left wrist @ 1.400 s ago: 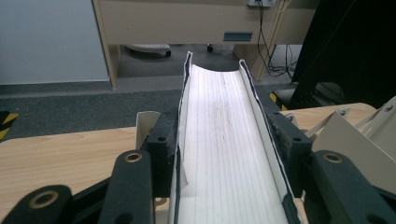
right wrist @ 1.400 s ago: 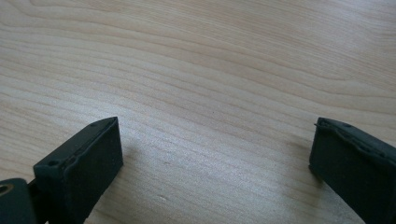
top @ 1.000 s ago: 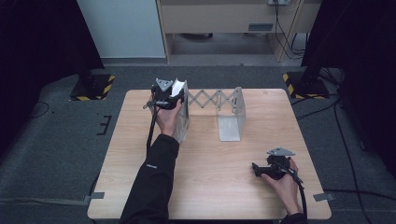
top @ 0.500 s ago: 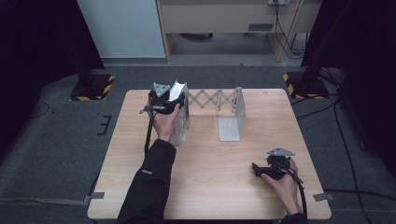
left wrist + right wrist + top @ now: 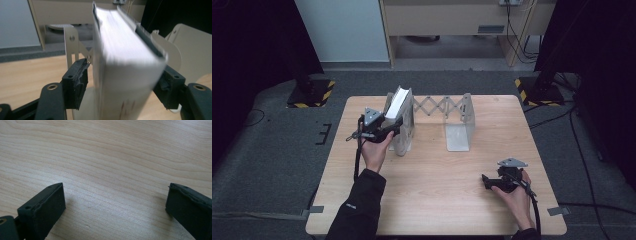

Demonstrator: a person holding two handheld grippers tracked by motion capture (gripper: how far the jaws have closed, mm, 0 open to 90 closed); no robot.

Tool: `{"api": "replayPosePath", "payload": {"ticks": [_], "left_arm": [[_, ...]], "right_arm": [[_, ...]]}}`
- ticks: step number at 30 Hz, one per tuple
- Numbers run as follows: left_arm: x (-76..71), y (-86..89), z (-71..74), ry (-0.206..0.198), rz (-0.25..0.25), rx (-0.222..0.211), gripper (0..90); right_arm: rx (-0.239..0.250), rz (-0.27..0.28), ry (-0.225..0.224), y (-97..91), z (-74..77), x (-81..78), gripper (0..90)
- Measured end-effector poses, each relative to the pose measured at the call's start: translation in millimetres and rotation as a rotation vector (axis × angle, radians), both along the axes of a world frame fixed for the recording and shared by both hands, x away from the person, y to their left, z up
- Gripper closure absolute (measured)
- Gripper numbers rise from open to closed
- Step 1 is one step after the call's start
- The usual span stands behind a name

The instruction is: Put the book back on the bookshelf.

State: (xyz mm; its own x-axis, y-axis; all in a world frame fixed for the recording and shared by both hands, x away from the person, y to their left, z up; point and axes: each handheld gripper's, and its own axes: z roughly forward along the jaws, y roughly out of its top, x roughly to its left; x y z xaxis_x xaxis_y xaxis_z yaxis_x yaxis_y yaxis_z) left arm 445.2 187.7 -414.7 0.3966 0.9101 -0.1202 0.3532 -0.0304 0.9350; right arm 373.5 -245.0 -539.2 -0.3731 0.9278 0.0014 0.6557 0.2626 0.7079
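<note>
A thick white book [image 5: 398,102] with a dark cover stands on end against the left plate of a beige expanding book rack [image 5: 457,125] at the table's back. My left gripper [image 5: 395,128] reaches it from the left. In the left gripper view the book [image 5: 125,57] sits between the jaws of my left gripper [image 5: 123,82], which have just been opening. The left pad [image 5: 76,85] stands off the pages by a narrow gap. My right gripper [image 5: 486,180] rests open at the front right, and in its own view the right gripper [image 5: 115,202] has bare wood between its jaws.
The rack's right plate [image 5: 460,131] and its scissor links [image 5: 439,106] span the back middle. The wooden table [image 5: 437,200] ends at a grey floor. A cabinet [image 5: 452,30] and yellow-black striped stand bases [image 5: 312,92] lie beyond the far edge.
My left hand has drawn back to the left and toward the near side, a little lower. Its jaws have parted from the book, which stays standing in the rack. The right hand has not moved.
</note>
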Motion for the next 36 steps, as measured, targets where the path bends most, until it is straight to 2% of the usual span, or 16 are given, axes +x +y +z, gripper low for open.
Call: {"api": "replayPosePath", "payload": {"ticks": [1,3,4,5,7,9,11,14,19,22,23,27,32,35,36], "left_arm": [[-5.2,1.4,-8.3,0.011,-0.01,-0.001,34.8],[-7.0,1.7,-12.2,0.019,-0.016,0.001,37.5],[-8.8,2.3,-19.8,0.04,-0.023,0.006,40.5],[-8.8,2.3,-19.8,0.04,-0.023,0.006,42.8],[-8.7,1.9,-29.1,0.051,-0.024,0.002,45.1],[-8.5,0.7,-33.9,0.05,-0.015,-0.017,45.8],[-8.2,-0.7,-34.1,0.051,-0.012,-0.022,45.9],[-8.3,-3.7,-33.2,0.043,-0.002,0.004,47.1],[-6.3,-12.9,-35.1,0.012,0.026,0.02,47.4],[-6.1,-14.0,-35.8,0.008,0.023,0.023,46.5],[-7.0,-13.4,-37.6,0.0,0.008,0.023,46.0],[-12.3,-9.2,-45.9,0.03,-0.034,0.039,43.9],[-15.5,-7.3,-51.9,0.052,-0.05,0.058,46.9],[-17.3,-8.8,-52.3,0.062,-0.061,0.02,48.1],[-17.7,-10.8,-51.8,0.066,-0.065,0.019,47.9]], "right_arm": [[0.0,0.0,0.0,0.0,0.0,0.0,2.8],[0.0,0.0,0.0,0.0,0.0,0.0,2.7],[0.0,-0.001,0.0,0.1,0.0,0.0,2.7],[0.0,-0.001,0.0,0.1,0.0,0.0,2.8],[0.0,-0.001,0.0,0.1,0.0,-0.1,2.7],[0.0,-0.001,0.0,0.1,0.0,-0.1,2.8],[0.0,-0.002,0.0,0.2,0.0,0.0,2.7],[0.0,-0.001,0.0,0.1,0.0,0.0,2.8],[-0.001,-0.003,-0.001,0.2,0.0,0.0,2.8],[-0.001,-0.003,-0.001,0.3,0.0,-0.1,2.8],[-0.001,-0.003,-0.001,0.3,0.0,-0.1,2.8],[-0.001,-0.003,-0.001,0.2,0.0,-0.1,2.8],[-0.001,-0.004,-0.001,0.3,0.0,-0.1,2.8],[-0.002,-0.004,-0.002,0.4,0.0,-0.1,2.8],[-0.002,-0.004,-0.002,0.4,0.0,-0.1,2.8]]}}
